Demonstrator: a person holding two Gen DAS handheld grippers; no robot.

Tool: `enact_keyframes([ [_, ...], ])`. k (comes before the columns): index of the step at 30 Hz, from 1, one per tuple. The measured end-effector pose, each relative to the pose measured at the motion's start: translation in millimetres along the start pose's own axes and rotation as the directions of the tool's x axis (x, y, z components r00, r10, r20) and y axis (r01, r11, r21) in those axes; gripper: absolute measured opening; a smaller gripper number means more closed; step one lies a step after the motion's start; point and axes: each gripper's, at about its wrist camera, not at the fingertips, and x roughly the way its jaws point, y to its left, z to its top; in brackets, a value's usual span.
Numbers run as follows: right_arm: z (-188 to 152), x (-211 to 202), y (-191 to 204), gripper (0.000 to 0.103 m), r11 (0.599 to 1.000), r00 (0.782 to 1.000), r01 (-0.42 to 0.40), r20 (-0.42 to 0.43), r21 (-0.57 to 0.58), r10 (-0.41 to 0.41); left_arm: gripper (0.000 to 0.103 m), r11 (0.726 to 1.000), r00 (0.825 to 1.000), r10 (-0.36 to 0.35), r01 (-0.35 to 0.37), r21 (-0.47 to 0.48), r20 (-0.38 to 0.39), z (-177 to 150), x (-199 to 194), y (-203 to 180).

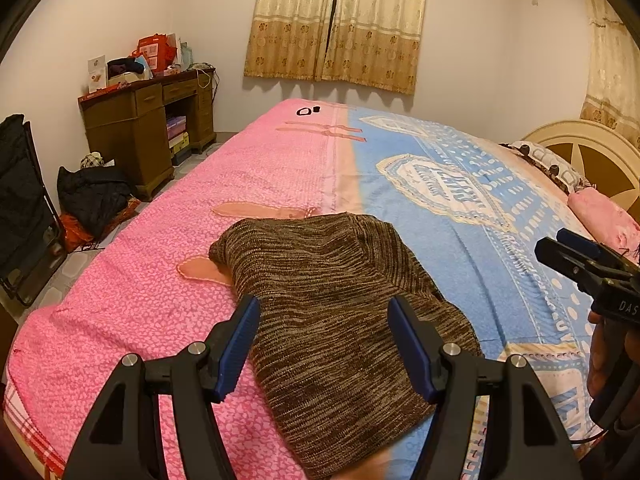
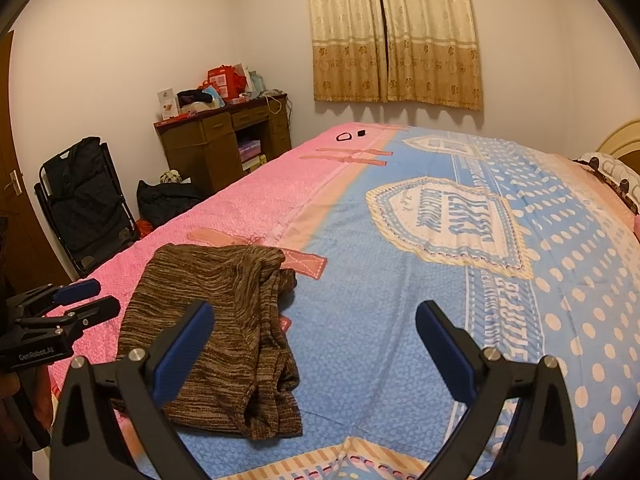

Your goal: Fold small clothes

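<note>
Brown marled knit garment [image 1: 340, 312] lies folded lengthwise on the near bedspread [image 2: 400, 280]. Left gripper [image 1: 324, 344] and right gripper [image 2: 316, 344] both hover above it, gaping and empty; best pinch the near hem's corners together, evenly.

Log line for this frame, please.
left tool: open, above brown knit garment | right tool: open, empty | garment: folded on bed

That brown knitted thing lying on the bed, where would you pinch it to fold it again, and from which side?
Probably the brown knit garment is best taken at its near bottom corners, coming in from the foot-side edge nearest both grippers. It lies flat, already folded lengthwise, with its loose layered edges on the blue side. The left gripper and right gripper both stand open, holding nothing.
</note>
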Motion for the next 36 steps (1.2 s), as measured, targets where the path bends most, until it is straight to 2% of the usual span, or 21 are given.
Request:
enact_keyframes([
  [8,0,4,-2,0.103,1.0,1.0,0.005,-0.006,0.006,-0.005,0.068,0.999,0.999,0.011,-0.009,0.037,-0.036,-4,9,-6],
  [10,0,4,-2,0.103,1.0,1.0,0.004,-0.006,0.005,-0.004,0.076,0.999,0.999,0.013,-0.012,0.039,-0.036,-3,10,-8],
  [14,-1,4,-1,0.103,1.0,1.0,-0.006,-0.001,-0.004,0.006,0.081,0.997,1.0,0.022,-0.022,0.068,-0.005,-2,6,-13],
  [16,-2,4,0,0.103,1.0,1.0,-0.01,-0.002,-0.007,0.01,0.089,0.997,1.0,0.026,-0.027,0.07,0.013,-2,4,-14],
  [23,-4,6,0,0.103,1.0,1.0,-0.021,-0.005,-0.002,0.021,0.09,0.996,0.999,0.046,-0.048,0.076,0.029,5,2,-14],
  [30,-4,4,0,0.103,1.0,1.0,-0.025,0.0,0.0,0.025,0.09,0.997,0.998,-0.007,0.003,0.073,0.06,5,-1,-19],
  [36,-4,2,-2,0.103,1.0,1.0,-0.026,0.001,0.004,0.026,0.09,0.996,0.997,0.004,-0.012,0.09,0.082,8,-3,-26],
])
